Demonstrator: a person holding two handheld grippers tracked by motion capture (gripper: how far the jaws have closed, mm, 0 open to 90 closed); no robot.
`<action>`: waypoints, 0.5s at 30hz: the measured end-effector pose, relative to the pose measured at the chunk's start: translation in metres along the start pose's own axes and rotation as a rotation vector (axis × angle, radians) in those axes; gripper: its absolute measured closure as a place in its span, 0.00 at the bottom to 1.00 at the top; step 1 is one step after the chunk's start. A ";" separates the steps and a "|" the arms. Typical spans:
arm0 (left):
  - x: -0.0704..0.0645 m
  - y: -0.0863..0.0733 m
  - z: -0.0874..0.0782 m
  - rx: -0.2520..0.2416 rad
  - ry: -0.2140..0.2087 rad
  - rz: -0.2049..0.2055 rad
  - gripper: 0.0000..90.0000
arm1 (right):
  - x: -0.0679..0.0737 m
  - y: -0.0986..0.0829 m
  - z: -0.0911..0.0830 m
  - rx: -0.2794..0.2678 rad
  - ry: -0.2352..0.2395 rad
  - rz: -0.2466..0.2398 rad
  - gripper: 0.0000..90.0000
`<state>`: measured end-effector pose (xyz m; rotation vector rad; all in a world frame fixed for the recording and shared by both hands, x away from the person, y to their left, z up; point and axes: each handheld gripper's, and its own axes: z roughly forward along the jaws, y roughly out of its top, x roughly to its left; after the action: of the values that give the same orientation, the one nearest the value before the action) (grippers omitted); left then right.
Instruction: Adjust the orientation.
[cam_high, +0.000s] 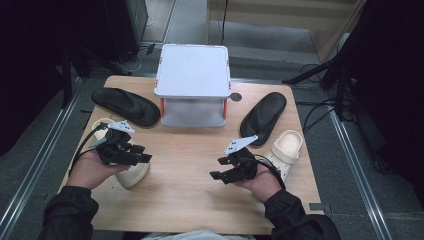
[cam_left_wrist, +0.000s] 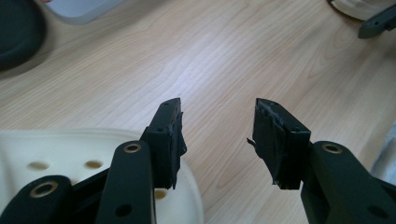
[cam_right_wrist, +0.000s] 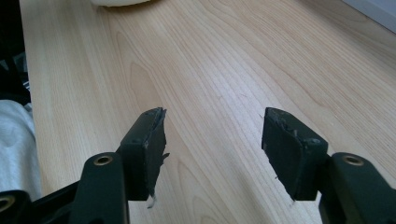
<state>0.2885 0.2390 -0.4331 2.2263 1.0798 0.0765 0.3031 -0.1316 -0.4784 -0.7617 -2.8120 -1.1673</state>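
Currently: L gripper (cam_high: 142, 154) jaws apart, empty, over cream clog (cam_left_wrist: 70, 163) at table's (cam_high: 190, 175) near-left; R gripper (cam_high: 216, 175) likewise apart, empty. Clog prob. light, soft foam, bit slick — I'd pinch heel rim

— What do the two black jaws of the right gripper (cam_right_wrist: 212, 154) look like here?

— They stand wide apart with bare wood between them. Both dark pads are frayed, with torn edges.

— What lies under them?

— The pale, wood-grain desk top (cam_right_wrist: 224, 65), its grain running away from the jaws.

— Anything near the desk's edges?

— At the far edge, a cream rounded object (cam_right_wrist: 120, 2), cut off by the frame; I cannot tell what it is. By the left edge, a bit of light grey cloth (cam_right_wrist: 14, 140), and darkness above it.
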 end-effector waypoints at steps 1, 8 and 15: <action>0.002 -0.001 -0.002 -0.002 0.007 -0.002 0.59 | 0.000 0.000 0.000 0.003 0.001 -0.001 0.45; 0.022 -0.006 -0.022 -0.024 0.075 -0.055 0.58 | 0.001 0.001 0.003 0.016 0.001 -0.008 0.45; 0.047 -0.008 -0.036 -0.014 0.149 -0.096 0.58 | 0.002 0.001 0.006 0.028 -0.004 -0.012 0.45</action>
<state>0.3027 0.2951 -0.4198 2.1798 1.2609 0.2107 0.3030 -0.1262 -0.4815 -0.7469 -2.8335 -1.1267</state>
